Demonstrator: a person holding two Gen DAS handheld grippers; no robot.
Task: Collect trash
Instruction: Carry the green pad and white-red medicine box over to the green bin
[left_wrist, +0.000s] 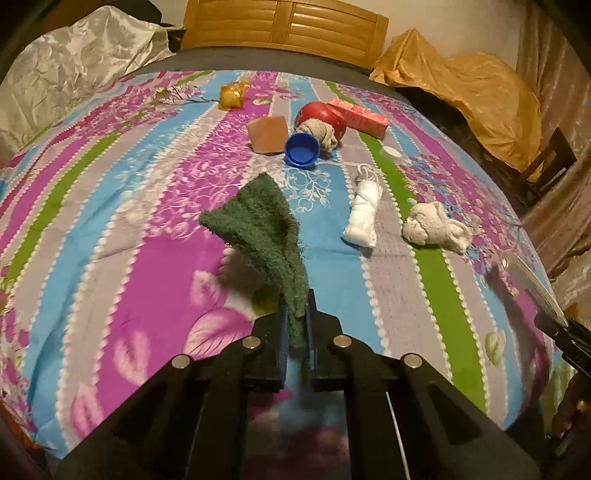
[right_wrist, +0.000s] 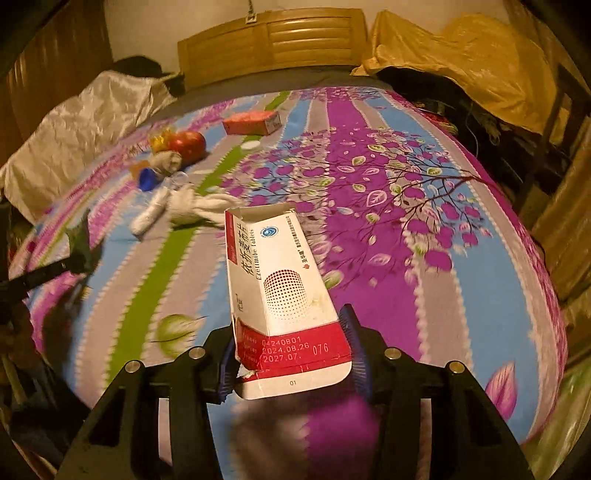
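Left wrist view: left gripper (left_wrist: 297, 314) clamped on green scrubbing cloth (left_wrist: 258, 225), lifted above the near middle of the bed (left_wrist: 92, 221). Right wrist view: right gripper (right_wrist: 291, 350) grasping opened medicine box (right_wrist: 273, 280) above the near edge. Carry both level; avoid squeezing harder, box crushes easily.

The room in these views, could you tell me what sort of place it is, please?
Most likely a bedroom: a wooden headboard stands behind a bed covered by a striped floral sheet, and a pale crumpled pillow lies beside the headboard.
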